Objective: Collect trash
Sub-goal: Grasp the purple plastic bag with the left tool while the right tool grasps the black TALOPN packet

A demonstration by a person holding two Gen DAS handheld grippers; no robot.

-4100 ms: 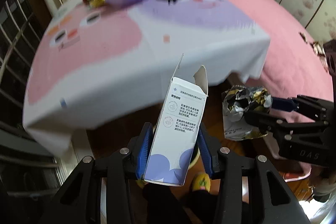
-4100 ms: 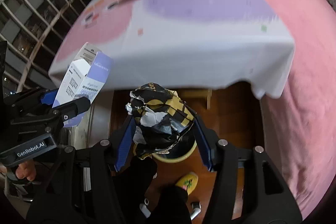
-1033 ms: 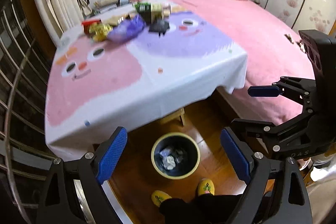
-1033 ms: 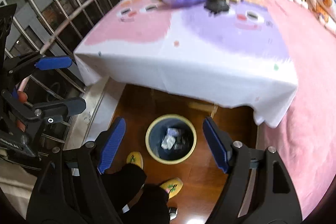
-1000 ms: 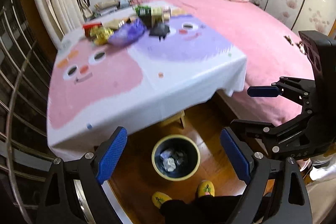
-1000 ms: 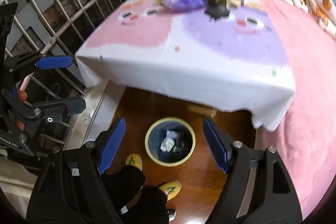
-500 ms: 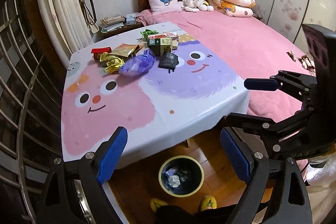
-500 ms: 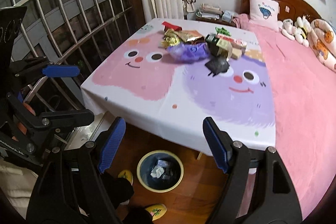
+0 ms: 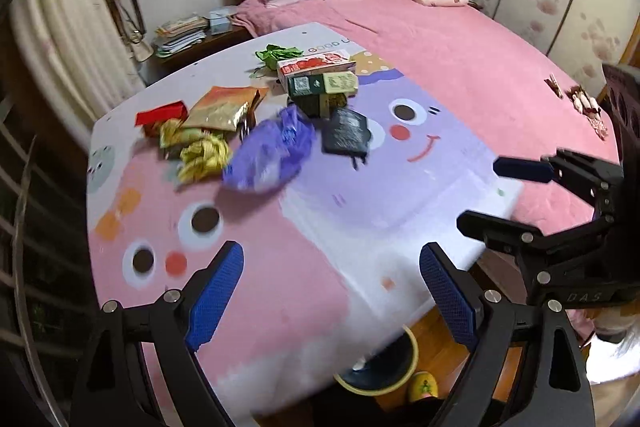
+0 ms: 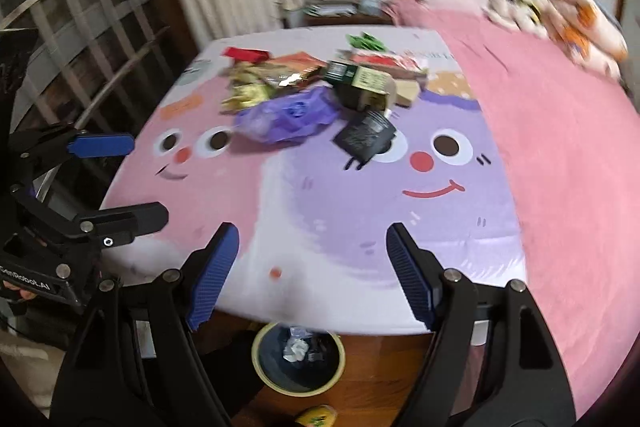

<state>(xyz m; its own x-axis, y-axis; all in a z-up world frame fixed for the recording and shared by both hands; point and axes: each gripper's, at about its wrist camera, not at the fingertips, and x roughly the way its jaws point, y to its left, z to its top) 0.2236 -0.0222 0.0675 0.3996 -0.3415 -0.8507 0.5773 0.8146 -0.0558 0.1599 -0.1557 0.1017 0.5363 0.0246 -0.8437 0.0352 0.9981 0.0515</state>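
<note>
The trash I am after sits in a loose heap at the far end of the bench [image 9: 304, 227], well away from me: a crumpled purple bag [image 9: 268, 155] nearest, a dark flat packet [image 9: 346, 137] just to its right, yellow wrappers [image 9: 202, 153] to its left, then a gold foil pouch [image 9: 224, 109], a red wrapper [image 9: 162, 113], stacked green boxes [image 9: 322, 87] and some green scrap [image 9: 276, 53] behind. I judge it was bunched there so each piece can be lifted one at a time and carried back to me.

The bin [image 10: 298, 359] stands on the floor under the near edge of the bench, by my slippered feet, with crumpled pieces already inside. That spot keeps the drop short.

My left tool [image 9: 332, 291] is spread wide and carries nothing; my right tool [image 10: 312, 271] is the same, fingers far apart and bare. Both point over the cloth toward the heap.

Four seconds back the left tool clamped a white and purple carton and the right gripped a crumpled black and gold bag. A second ago both were already empty, looking down into the bin. Now both cameras have swung up and forward to the heap, so I judge the purple bag and the dark packet as the likeliest next picks.
</note>
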